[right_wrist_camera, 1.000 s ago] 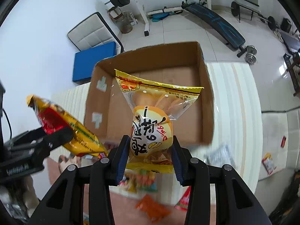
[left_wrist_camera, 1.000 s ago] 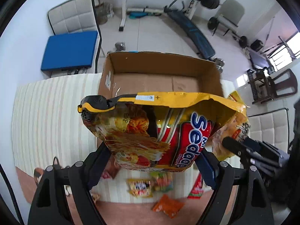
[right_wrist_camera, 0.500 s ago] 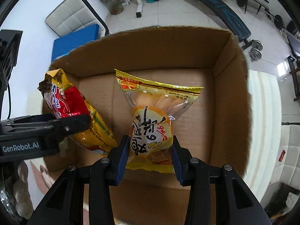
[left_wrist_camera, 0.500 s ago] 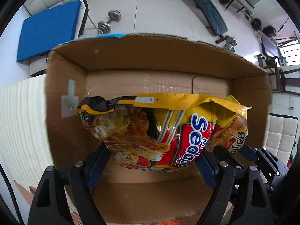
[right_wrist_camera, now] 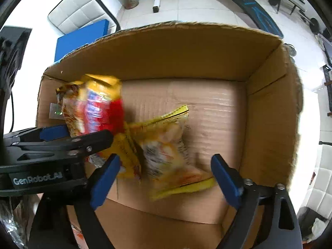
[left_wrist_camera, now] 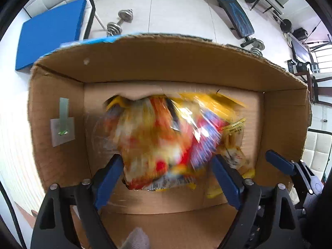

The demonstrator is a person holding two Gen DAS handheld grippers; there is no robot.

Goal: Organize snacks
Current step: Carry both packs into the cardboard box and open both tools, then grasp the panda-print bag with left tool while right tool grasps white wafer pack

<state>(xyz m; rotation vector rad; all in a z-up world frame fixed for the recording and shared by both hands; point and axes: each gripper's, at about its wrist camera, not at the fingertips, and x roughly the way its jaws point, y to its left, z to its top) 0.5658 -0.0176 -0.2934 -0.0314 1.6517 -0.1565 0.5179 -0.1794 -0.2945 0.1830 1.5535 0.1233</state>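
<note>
White tiled floor (left_wrist_camera: 176, 10), weight bench (left_wrist_camera: 234, 8)

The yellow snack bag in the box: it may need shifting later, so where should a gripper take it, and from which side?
Probably the yellow snack bag's crimped end seal, flat and thin, pointing at the far wall. Come from above: the cardboard box walls block the sides, and the noodle packet crowds its left.

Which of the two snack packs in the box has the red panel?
The noodle pack, at the box's left side by the left claw. The other, the yellow bun pack, sits mid-floor before the right claw.
</note>
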